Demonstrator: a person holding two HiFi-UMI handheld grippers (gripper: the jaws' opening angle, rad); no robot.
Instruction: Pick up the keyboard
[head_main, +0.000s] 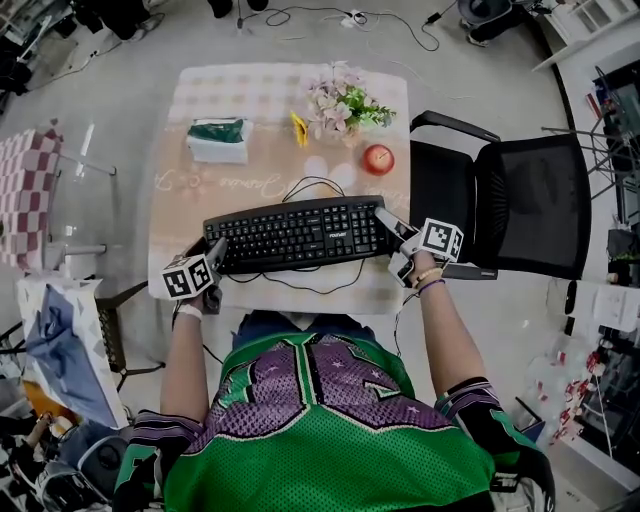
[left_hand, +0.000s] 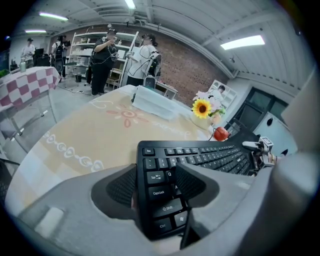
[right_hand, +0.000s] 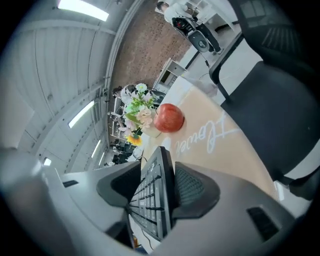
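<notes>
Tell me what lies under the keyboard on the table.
The table's patterned top shows around the keyboard, and a black cable emerges at its near edge. Directly beneath is covered.

Bright, even indoor light from ceiling tubes (left_hand: 245, 42). Soft, faint shadows on table (head_main: 260, 100), mild washed-out glare at far end. Strong fisheye bending, dark vignette in both gripper views. Nearest foreground slightly soft there.

Black keyboard (head_main: 295, 233), red apple (head_main: 378, 158), beige scroll-patterned tablecloth (head_main: 260, 95), green and purple shirt (head_main: 330, 450)
</notes>
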